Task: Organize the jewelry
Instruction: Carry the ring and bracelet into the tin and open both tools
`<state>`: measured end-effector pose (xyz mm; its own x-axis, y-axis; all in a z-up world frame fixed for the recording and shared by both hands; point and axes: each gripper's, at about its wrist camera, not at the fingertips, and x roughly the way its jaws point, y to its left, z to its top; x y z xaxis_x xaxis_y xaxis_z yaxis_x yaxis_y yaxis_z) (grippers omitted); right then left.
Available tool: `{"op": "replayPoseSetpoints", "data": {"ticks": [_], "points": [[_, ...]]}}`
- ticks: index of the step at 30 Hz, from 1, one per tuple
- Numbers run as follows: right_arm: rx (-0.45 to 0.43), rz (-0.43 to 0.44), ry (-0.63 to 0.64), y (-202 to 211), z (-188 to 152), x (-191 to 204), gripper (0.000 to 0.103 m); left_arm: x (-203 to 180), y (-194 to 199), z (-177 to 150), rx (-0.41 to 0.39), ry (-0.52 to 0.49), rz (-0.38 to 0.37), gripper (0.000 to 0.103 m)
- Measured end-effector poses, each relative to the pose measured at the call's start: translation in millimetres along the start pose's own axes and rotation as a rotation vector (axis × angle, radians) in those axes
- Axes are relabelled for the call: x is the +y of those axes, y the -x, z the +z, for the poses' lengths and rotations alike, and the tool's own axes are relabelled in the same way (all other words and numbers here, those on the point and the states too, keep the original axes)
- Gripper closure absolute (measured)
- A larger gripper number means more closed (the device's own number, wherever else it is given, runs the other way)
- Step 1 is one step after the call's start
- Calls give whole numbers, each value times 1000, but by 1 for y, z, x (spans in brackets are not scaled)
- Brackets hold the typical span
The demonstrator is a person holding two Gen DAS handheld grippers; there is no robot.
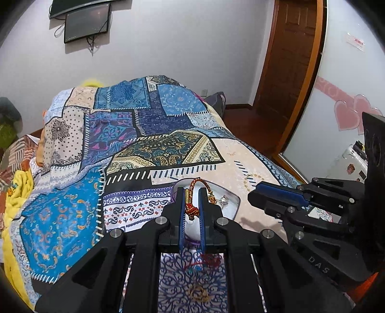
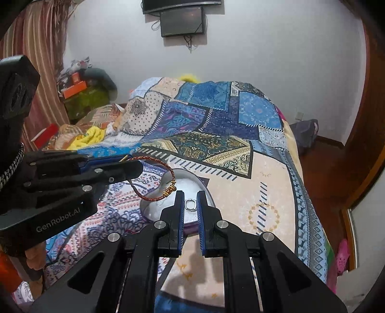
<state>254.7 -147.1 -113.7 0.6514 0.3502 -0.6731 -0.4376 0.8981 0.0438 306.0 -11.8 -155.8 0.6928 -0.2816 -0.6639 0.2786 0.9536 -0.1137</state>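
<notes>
My left gripper [image 1: 191,192] is shut on a red and gold braided bracelet [image 1: 192,209] and holds it above a white dish [image 1: 231,209] on the bed. The bracelet also shows in the right wrist view [image 2: 154,178], hanging from the left gripper [image 2: 134,166] over the dish [image 2: 190,178]. A silver ring with a stone [image 1: 223,199] lies in the dish. My right gripper [image 2: 190,195] hovers over the dish with its fingers narrowly apart around the ring [image 2: 190,204]; contact is unclear. It appears at right in the left wrist view [image 1: 255,192].
A patchwork bedspread [image 2: 240,149] covers the bed. A gold ring [image 1: 198,293] and a red and teal piece [image 1: 204,262] lie on the cloth under the left gripper. A wooden door [image 1: 288,60], clutter [image 2: 79,89] and wall screens [image 2: 182,21] surround the bed.
</notes>
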Motion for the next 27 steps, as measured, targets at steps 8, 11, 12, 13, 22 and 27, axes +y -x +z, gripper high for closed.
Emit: {"op": "replayPoseSetpoints", "data": {"ticks": [8, 11, 12, 13, 22, 27], "points": [[48, 32, -2, -21, 2, -6, 94, 14, -32, -2, 67, 57, -40, 94], [67, 64, -11, -27, 4, -9, 94, 19, -44, -5, 102, 77, -47, 94], [76, 71, -11, -30, 4, -9, 94, 19, -46, -6, 108, 76, -46, 94], [89, 80, -8, -33, 4, -8, 94, 19, -48, -7, 114, 72, -46, 94], [163, 121, 23, -51, 2, -4, 94, 10, -47, -13, 145, 10, -24, 94], [188, 123, 24, -56, 0, -4, 94, 10, -44, -14, 153, -5, -25, 93]]}}
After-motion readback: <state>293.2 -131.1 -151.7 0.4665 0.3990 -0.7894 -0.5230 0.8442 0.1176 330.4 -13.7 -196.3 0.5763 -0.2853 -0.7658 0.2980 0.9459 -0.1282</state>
